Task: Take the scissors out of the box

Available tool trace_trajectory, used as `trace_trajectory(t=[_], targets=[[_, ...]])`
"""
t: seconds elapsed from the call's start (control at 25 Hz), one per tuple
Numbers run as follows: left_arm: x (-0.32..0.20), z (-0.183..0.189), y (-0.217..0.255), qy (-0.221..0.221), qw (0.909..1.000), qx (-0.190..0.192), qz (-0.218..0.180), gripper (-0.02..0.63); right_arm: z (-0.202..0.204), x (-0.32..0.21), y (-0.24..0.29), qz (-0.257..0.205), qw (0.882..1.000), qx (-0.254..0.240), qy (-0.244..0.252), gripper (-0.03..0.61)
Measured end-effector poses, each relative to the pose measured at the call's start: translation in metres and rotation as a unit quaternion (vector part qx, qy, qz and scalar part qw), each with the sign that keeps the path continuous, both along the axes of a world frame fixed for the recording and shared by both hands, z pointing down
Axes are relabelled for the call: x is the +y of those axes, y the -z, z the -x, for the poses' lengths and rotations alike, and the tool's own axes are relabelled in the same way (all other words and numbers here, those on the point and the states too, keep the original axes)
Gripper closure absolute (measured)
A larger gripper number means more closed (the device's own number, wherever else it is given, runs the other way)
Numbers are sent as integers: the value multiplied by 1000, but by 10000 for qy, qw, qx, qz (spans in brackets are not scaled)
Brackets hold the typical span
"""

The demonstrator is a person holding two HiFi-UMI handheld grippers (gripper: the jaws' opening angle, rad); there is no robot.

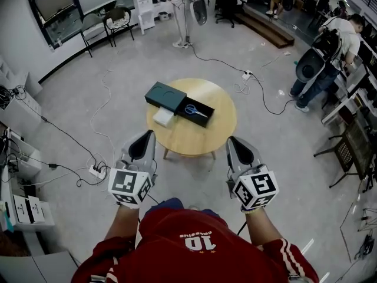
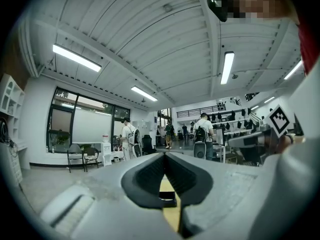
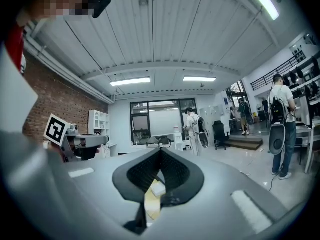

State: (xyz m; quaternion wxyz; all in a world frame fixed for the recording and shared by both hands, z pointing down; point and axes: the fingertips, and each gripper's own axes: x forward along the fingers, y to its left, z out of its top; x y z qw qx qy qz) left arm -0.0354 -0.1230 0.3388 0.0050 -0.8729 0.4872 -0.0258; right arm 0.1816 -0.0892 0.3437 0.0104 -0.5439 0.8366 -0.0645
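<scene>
Head overhead, gripper views level, table [image 1: 200, 135] maybe shared

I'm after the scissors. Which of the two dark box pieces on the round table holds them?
The right-hand piece, an open tray with the blue-handled scissors lying inside; the left-hand piece shows only its closed dark top.

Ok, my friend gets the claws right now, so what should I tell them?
Left claw: shut, empty, held short of the table.
Right claw: shut, empty, also short of the table.
Scissors: blue handles, lying in the open box. The lid lies right next to it.
Done: box is open.
Left: open a claw, reach in, grab the scissors, lift them out.
</scene>
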Motion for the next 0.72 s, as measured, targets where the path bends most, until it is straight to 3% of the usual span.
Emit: trace_trajectory(t=[0.72], targets=[[-90,-17,-8,-264,9996,130,-28,611,2,-88,-1,-163,9997,147,58,577]])
